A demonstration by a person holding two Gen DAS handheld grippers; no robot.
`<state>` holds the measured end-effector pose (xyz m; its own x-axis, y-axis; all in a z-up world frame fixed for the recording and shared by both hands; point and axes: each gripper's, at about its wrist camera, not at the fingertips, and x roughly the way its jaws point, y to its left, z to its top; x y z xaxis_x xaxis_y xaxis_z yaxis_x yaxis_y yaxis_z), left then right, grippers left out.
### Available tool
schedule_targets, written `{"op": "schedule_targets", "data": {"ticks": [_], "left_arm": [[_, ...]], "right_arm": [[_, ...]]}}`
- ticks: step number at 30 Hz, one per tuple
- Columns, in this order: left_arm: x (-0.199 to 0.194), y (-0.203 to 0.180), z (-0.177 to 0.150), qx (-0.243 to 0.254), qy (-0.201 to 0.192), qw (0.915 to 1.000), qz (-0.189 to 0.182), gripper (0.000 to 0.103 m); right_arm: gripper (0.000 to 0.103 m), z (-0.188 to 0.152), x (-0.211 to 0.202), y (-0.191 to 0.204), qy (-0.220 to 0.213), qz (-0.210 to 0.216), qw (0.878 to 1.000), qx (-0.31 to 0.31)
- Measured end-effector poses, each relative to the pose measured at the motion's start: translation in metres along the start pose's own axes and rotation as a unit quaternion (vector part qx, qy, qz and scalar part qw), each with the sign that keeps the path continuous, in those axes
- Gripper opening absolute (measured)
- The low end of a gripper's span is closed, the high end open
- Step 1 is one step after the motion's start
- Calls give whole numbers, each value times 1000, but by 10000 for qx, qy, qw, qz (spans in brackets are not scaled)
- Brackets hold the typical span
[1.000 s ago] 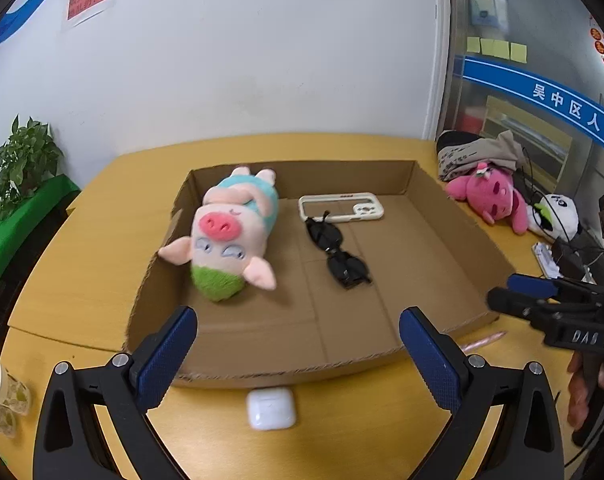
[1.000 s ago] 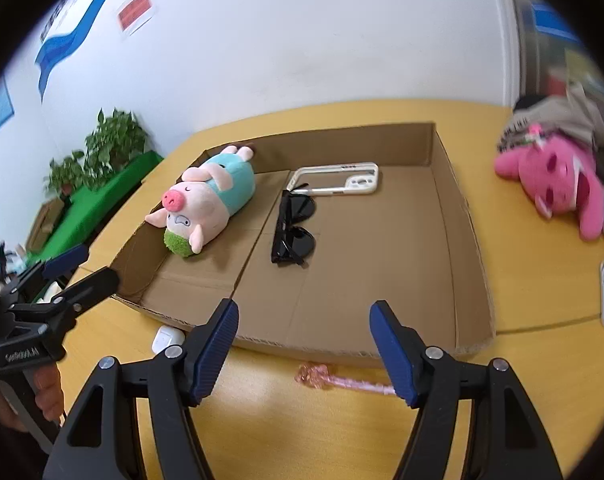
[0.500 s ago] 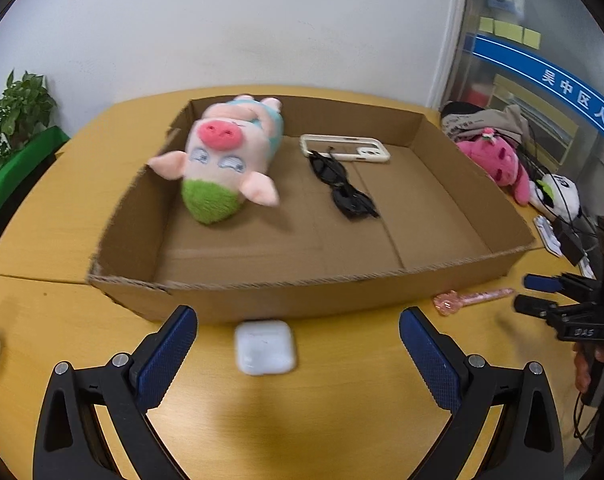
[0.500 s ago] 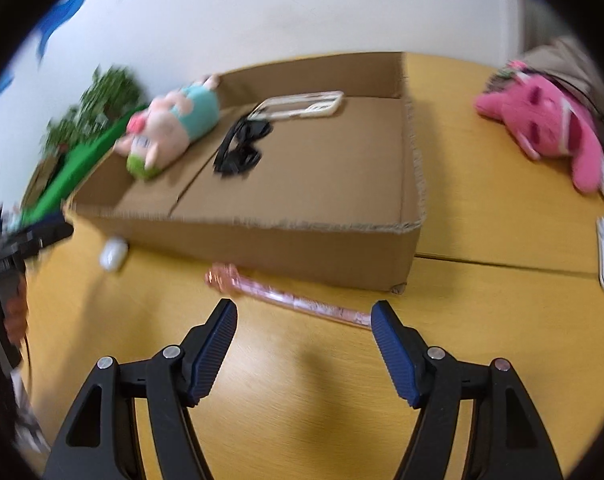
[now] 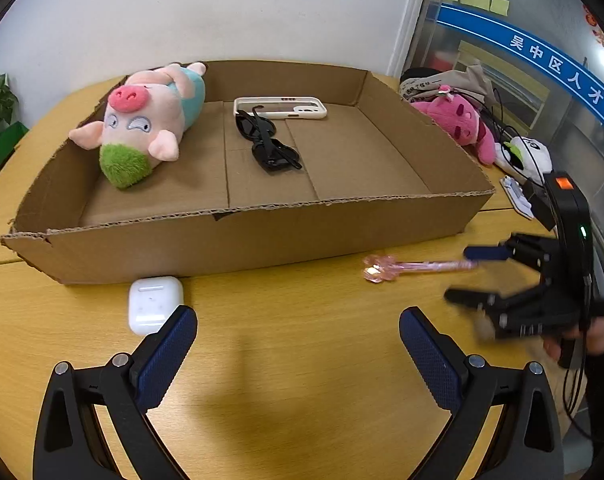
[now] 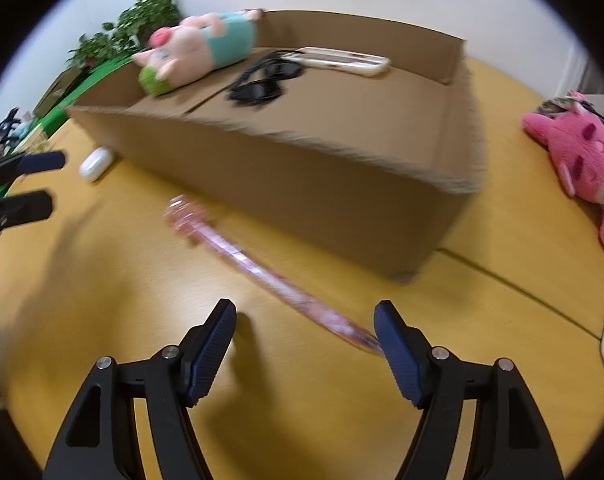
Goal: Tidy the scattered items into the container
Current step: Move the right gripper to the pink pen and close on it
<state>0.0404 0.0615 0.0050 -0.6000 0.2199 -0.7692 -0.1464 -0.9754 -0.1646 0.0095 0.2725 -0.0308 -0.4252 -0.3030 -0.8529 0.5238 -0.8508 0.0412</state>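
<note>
Cardboard tray (image 5: 238,240) sits on the yellow wooden table (image 5: 286,360), its torn near wall facing both cameras. Inside it, a pink pig plush (image 5: 142,120) lies at about ten o'clock, black sunglasses (image 5: 268,146) near the middle, and a white phone case (image 5: 280,107) at twelve o'clock by the far wall.

Two items lie outside on the table. A white earbud case (image 5: 154,304) rests just before the near wall, at roughly seven o'clock from the tray's centre. A pink wand (image 5: 413,269) lies at about five o'clock, near that wall.

The left gripper (image 5: 298,344) hangs above the table with its jaws spread wide and nothing between them; its left finger (image 5: 164,360) overlaps the earbud case in view. The right gripper (image 6: 305,328) also stands wide, unclamped; the wand's thin end reaches its right finger (image 6: 397,352), though blur hides any contact.

A pink toy (image 6: 581,152) lies well apart at three o'clock.
</note>
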Motion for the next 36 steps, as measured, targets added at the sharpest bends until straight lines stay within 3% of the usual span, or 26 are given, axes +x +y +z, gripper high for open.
{"op": "schedule_targets", "data": {"ticks": [4, 8, 9, 16, 22, 25, 28, 30, 32, 36], "left_arm": [[8, 5, -2, -199, 161, 9994, -237, 103], [18, 6, -7, -525, 374, 9958, -658, 103], [21, 4, -8, -599, 428, 9941, -796, 103], [47, -6, -10, -1323, 862, 9717, -1755, 102], [57, -18, 6, -1609, 955, 9640, -1887, 96], [64, -34, 10, -1413, 1147, 9648, -1897, 80], [69, -50, 7, -1140, 1313, 9658, -1921, 54], [71, -51, 4, -1124, 1386, 9656, -1894, 28], [75, -48, 0, -1171, 1478, 9630, -1926, 15], [72, -46, -3, -1159, 1485, 9639, -1882, 13]], "right_arm": [[62, -8, -3, 34, 174, -276, 9994, 81], [19, -11, -11, 58, 263, -284, 9988, 311], [13, -11, -13, 60, 268, -244, 9984, 429], [10, -18, -19, 62, 160, 54, 9910, 1327], [10, -32, -23, 60, -39, 713, 9747, 2119], [10, -40, -24, 63, -89, 1049, 9682, 2269], [10, -50, -27, 70, -232, 1260, 9650, 2289], [11, -56, -30, 74, -326, 1356, 9633, 2295], [11, -60, -31, 76, -358, 1495, 9613, 2284], [11, -59, -34, 77, -386, 1504, 9630, 2203]]}}
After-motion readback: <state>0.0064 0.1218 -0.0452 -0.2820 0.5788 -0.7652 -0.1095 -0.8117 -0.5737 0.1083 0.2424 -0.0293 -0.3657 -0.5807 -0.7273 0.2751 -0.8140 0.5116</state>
